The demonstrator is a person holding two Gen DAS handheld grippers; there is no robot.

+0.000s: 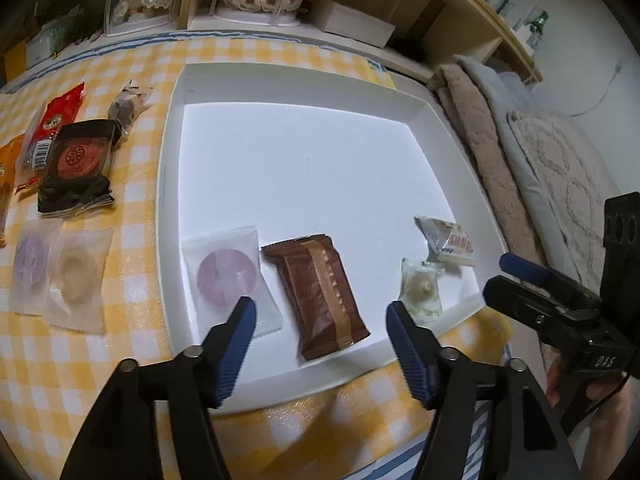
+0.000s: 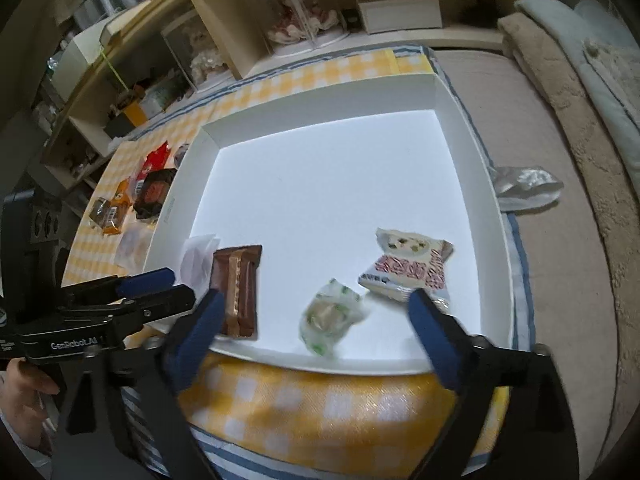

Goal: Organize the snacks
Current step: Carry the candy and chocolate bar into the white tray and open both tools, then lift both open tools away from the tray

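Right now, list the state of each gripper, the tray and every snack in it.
left gripper: open, empty
right gripper: open, empty
white tray: four snacks along near edge
purple round pastry: flat, sealed
brown bar: flat, sealed
green-white candy: wrapped
red-white packet: crumpled

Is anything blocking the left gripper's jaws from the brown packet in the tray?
Nothing visible. The left gripper is open and empty, the brown packet lies flat between its fingertips' line, and the neighbouring purple-disc packet sits beside it.
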